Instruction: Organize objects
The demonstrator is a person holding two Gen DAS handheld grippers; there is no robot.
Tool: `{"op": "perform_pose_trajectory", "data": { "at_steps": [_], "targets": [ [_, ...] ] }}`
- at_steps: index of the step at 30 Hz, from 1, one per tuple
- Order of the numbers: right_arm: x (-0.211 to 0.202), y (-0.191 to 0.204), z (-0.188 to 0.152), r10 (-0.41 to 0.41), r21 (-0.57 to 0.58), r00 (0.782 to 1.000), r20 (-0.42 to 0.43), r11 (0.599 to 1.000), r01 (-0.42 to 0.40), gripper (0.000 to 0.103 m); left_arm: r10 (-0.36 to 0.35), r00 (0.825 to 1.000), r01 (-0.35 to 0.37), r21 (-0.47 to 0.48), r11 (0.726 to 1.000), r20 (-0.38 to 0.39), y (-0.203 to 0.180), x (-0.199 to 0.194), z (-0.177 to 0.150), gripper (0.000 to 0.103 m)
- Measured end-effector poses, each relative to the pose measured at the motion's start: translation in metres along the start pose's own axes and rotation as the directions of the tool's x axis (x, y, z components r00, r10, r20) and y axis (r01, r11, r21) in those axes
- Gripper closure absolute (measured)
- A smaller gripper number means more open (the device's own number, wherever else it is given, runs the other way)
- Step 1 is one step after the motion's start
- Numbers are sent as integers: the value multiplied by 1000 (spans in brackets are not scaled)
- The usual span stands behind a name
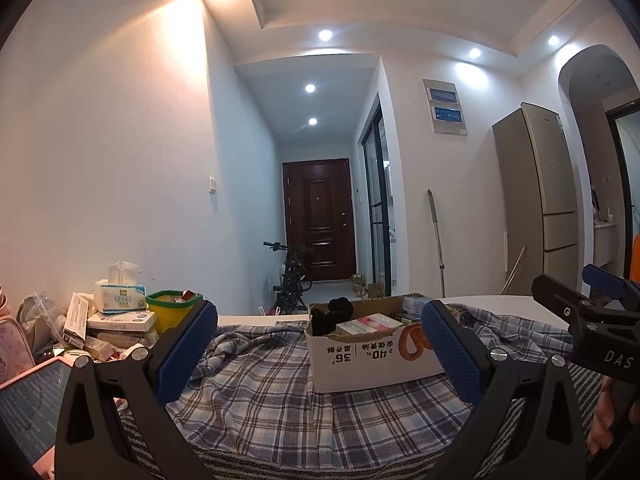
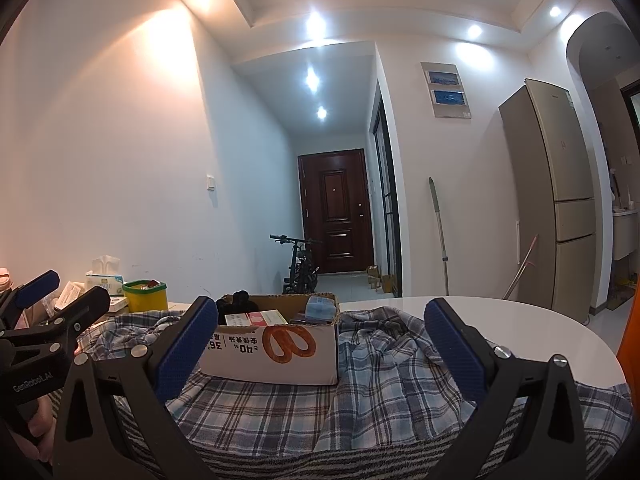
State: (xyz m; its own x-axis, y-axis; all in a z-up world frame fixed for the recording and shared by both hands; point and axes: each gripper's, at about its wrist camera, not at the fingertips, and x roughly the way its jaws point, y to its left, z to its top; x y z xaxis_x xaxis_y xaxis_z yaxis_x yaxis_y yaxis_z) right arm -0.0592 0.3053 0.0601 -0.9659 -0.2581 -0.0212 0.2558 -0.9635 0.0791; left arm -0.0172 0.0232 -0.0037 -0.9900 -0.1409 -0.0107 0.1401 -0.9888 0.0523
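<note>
Clearly soft, light and limp: plaid shirt (image 1: pixel 256 396) spread across table (image 2: pixel 520 320), under cardboard box (image 2: pixel 276 360) near the far edge. Best pinched at a bunched fold. Left gripper (image 1: pixel 320 348) and right gripper (image 2: pixel 320 344) gaping, empty.

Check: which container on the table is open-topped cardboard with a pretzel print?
The white cardboard box on the plaid cloth, holding small packs. The other container, the yellow tub with a green rim, stands at the far left.

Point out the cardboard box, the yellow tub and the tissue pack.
Cardboard box (image 1: pixel 372 364): left wrist view, printed front wall.
Yellow tub (image 1: pixel 172 314): left wrist view, side wall.
Tissue pack (image 1: pixel 120 298): left wrist view, front label.
</note>
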Motion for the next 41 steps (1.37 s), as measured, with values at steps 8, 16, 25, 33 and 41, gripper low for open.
{"op": "perform_pose_trajectory", "data": {
  "at_steps": [8,16,25,33,41],
  "targets": [
    [0,0,0,0,-2,1000,2,1000,0,0,-1,1000,1,3,1000,2,1,0,1,0],
    [0,0,0,0,-2,1000,1,1000,0,0,-11,1000,11,2,1000,4,1,0,0,0],
    [0,1,0,3,-2,1000,4,1000,-3,0,-19,1000,19,4,1000,10,0,-1,0,0],
    [1,2,-1,2,-2,1000,4,1000,-2,0,-19,1000,19,4,1000,9,0,-1,0,0],
    [3,2,-2,3,-7,1000,10,1000,-3,0,-22,1000,22,0,1000,15,0,-2,2,0]
  ]
}}
